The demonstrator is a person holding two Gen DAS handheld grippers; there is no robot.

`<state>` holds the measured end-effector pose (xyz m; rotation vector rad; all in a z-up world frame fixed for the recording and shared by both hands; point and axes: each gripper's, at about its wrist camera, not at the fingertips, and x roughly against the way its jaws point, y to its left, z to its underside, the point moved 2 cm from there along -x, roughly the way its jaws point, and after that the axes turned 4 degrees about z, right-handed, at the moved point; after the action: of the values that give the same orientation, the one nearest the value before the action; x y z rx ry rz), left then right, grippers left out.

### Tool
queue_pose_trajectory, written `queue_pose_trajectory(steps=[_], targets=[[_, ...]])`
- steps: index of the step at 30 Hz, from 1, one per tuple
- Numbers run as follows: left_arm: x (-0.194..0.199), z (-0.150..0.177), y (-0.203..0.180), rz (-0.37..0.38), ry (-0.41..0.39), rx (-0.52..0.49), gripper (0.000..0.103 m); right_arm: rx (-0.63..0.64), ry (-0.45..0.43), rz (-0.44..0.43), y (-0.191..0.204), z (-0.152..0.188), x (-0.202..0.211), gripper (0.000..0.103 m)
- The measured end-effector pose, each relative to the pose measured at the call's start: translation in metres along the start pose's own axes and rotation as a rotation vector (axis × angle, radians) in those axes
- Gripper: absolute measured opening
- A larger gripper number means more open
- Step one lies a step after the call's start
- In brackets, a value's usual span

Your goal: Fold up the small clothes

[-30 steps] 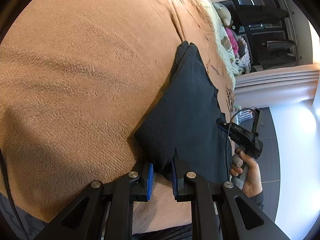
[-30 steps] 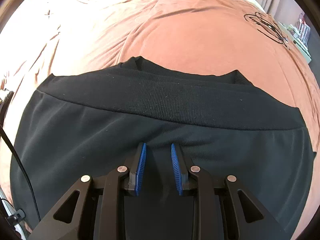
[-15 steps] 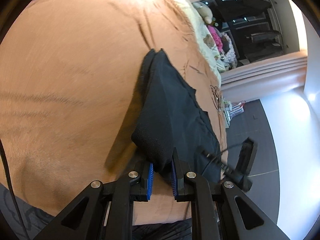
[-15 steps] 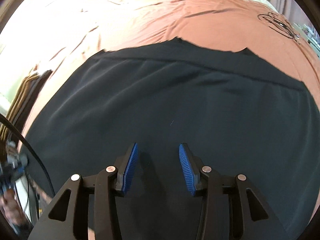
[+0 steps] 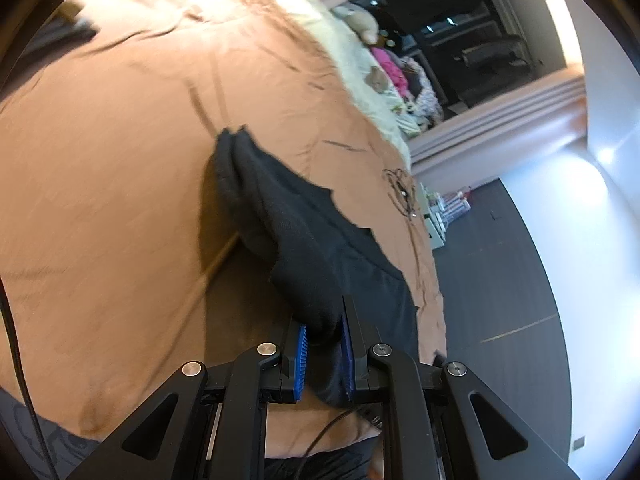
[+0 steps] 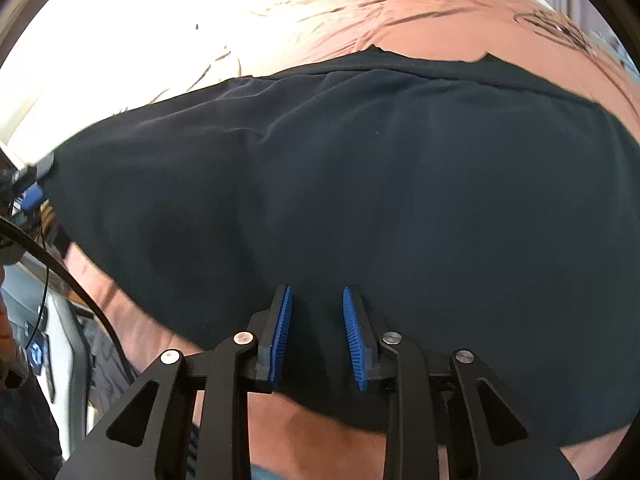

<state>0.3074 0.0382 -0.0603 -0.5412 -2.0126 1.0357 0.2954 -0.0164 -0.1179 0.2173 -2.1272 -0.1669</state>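
While the left tongs [image 5: 323,350] pinch a ribbed corner of the black garment [image 5: 320,248] and hold it raised off the brown bedspread [image 5: 120,200], the cloth trails from them toward the far side of the bed, part of it doubled on itself. The step in hand looks like a fold being carried across. Further right, the right tongs [image 6: 317,334] sit low over the near hem of the same garment [image 6: 360,180], which spreads wide over the bedspread [image 6: 440,12]; their jaws have just been closing and stand narrowly apart with dark cloth between them, though I cannot tell whether the pads press it. Next, both corners likely need a firm hold, then a matched lift and an even laying-down.
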Motion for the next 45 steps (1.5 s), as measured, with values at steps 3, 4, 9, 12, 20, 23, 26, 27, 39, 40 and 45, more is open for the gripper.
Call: queue_pose_trajectory(steps=[3, 4, 9, 12, 20, 23, 26, 27, 39, 40, 45], targets=[[-0.008, -0.006, -0.023, 0.005, 0.006, -0.04, 0.015, -0.054, -0.025, -0.038, -0.01, 0.01, 0.004, 0.021], [-0.01, -0.007, -0.029, 0.007, 0.009, -0.049, 0.015, -0.075, -0.036, -0.054, -0.014, 0.014, 0.005, 0.021], [-0.027, -0.011, -0.06, 0.021, 0.033, -0.109, 0.013, -0.129, -0.064, -0.092, -0.023, 0.029, 0.013, 0.02], [-0.039, -0.01, -0.082, 0.035, 0.056, -0.152, 0.012, -0.163, -0.079, -0.116, -0.029, 0.034, 0.015, 0.02], [-0.075, -0.006, -0.133, 0.069, 0.124, -0.249, 0.011, -0.229, -0.093, -0.181, -0.043, 0.049, 0.023, 0.019], [-0.088, -0.002, -0.151, 0.089, 0.15, -0.283, 0.011, -0.251, -0.085, -0.211, -0.054, 0.051, 0.029, 0.018], [-0.099, 0.004, -0.169, 0.114, 0.177, -0.318, 0.011, -0.265, -0.111, -0.201, -0.066, 0.053, 0.046, 0.018], [-0.104, 0.006, -0.175, 0.123, 0.188, -0.329, 0.011, -0.27, -0.127, -0.191, -0.072, 0.055, 0.053, 0.018], [-0.175, 0.052, -0.229, 0.201, 0.342, -0.407, 0.011, -0.37, -0.265, -0.076, -0.163, 0.089, 0.148, 0.055], [-0.183, 0.06, -0.233, 0.21, 0.363, -0.411, 0.011, -0.384, -0.273, -0.066, -0.17, 0.093, 0.156, 0.055], [-0.222, 0.099, -0.25, 0.241, 0.476, -0.436, 0.011, -0.449, -0.284, -0.021, -0.196, 0.114, 0.178, 0.055]])
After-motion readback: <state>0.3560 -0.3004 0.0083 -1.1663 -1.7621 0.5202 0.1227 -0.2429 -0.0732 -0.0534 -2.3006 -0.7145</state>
